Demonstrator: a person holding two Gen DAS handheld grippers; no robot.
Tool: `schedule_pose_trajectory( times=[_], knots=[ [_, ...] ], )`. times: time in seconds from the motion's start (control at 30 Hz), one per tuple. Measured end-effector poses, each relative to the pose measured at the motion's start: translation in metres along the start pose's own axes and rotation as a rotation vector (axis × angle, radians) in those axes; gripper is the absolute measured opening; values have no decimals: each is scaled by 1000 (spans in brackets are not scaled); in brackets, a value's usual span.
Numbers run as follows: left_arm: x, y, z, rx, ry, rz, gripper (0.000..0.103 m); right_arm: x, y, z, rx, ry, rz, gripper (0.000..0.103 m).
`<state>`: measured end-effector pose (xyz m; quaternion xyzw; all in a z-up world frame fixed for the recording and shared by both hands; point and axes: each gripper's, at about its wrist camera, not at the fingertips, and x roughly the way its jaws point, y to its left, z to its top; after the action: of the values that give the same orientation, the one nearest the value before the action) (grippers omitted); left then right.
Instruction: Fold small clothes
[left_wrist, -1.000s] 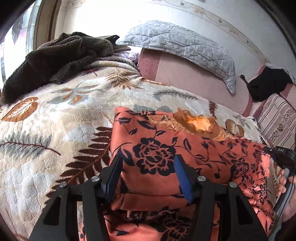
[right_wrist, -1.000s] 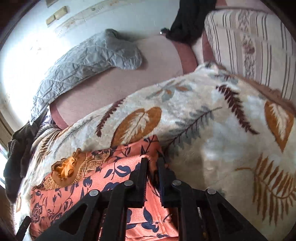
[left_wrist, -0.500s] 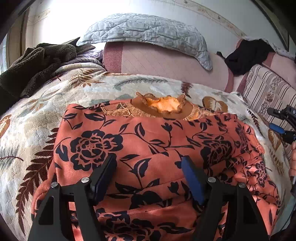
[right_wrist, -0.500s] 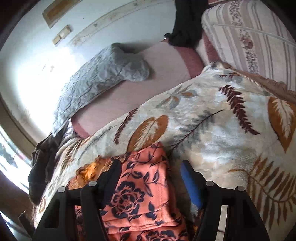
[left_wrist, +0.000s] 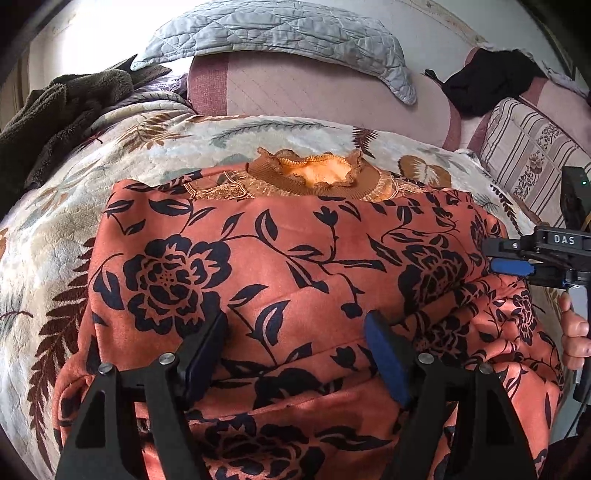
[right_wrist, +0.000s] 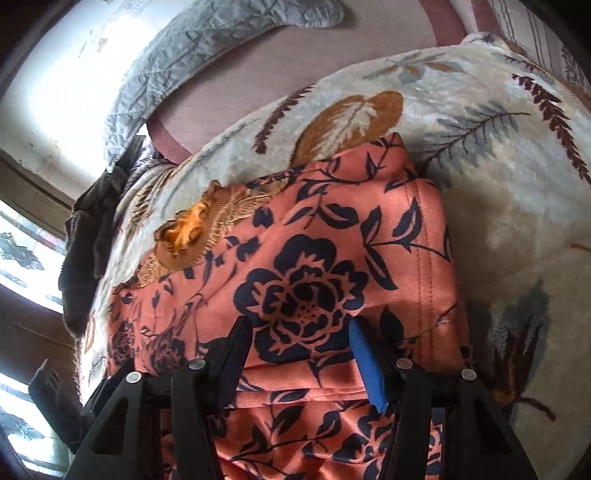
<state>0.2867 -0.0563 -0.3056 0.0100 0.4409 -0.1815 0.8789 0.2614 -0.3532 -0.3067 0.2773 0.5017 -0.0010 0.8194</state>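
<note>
Two grippers over the orange floral garment (left_wrist: 280, 258) at frame centre on the leaf-print blanket (left_wrist: 55, 236): left gripper (left_wrist: 295, 350) opening, right gripper (right_wrist: 299, 350) closing, jaws apart, nothing pinched; mid-fold, regrasp of an edge likely next.

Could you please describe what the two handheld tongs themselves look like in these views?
Both tongs are matte black, with open triangular frames and round silver bolt heads at the joints. The left tongs and the right tongs each carry blue pads on the inner faces of their fingers. From the left camera, the right tool's black body is lettered "DAS", has a small green light, and a thin dark cable runs below it.
</note>
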Motion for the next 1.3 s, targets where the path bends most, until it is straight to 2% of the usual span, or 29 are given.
schedule_pose_trajectory(
  times=[0.07, 0.17, 0.23, 0.3, 0.4, 0.47, 0.53, 0.6, 0.67, 0.73, 0.83, 0.9, 1.0, 1.1, 1.2, 1.23, 1.3],
  knots=[
    [-2, 2, 2, -9, 5, -12, 77, -3, -1, 1, -5, -31, -27, 54],
    [-14, 9, 6, -66, -28, -73, 77, -24, 8, 1, -48, -147, -75, 54],
    [-25, 12, 10, -105, -71, -126, 77, -37, 13, 3, -61, -182, -16, 54],
    [-31, 12, 13, -114, -100, -137, 77, -41, 20, 0, -72, -168, 56, 54],
    [-22, 9, 15, -100, -57, -113, 77, -32, 36, -7, -110, -113, 94, 54],
    [-9, 8, 14, -95, 7, -88, 77, -18, 45, -12, -135, -55, 87, 54],
    [3, 10, 10, -89, 72, -70, 77, 2, 47, -19, -145, 16, 36, 54],
    [5, 9, 9, -75, 79, -64, 77, 16, 43, -21, -138, 47, 4, 54],
    [3, 7, 9, -68, 79, -67, 77, 12, 43, -18, -152, 26, -1, 54],
    [-1, 9, 9, -77, 76, -84, 77, -3, 37, -13, -142, -48, -30, 54],
    [-14, 19, 14, -131, 30, -129, 77, -24, 16, -1, -70, -107, 38, 54],
    [-23, 26, 16, -165, -6, -143, 77, -35, 4, 4, -31, -139, 53, 54],
    [-24, 36, 19, -210, -5, -147, 77, -43, -11, 10, 37, -161, 82, 56],
    [-17, 42, 17, -217, 25, -122, 77, -40, -9, 12, 57, -147, 126, 57],
    [-6, 43, 13, -194, 93, -84, 77, -29, 12, 8, 10, -110, 142, 57],
    [-4, 43, 11, -181, 103, -77, 77, -22, 20, 7, -11, -84, 132, 57],
    [-6, 40, 11, -154, 98, -68, 77, 0, 31, 2, -55, 23, 74, 57]
  ],
)
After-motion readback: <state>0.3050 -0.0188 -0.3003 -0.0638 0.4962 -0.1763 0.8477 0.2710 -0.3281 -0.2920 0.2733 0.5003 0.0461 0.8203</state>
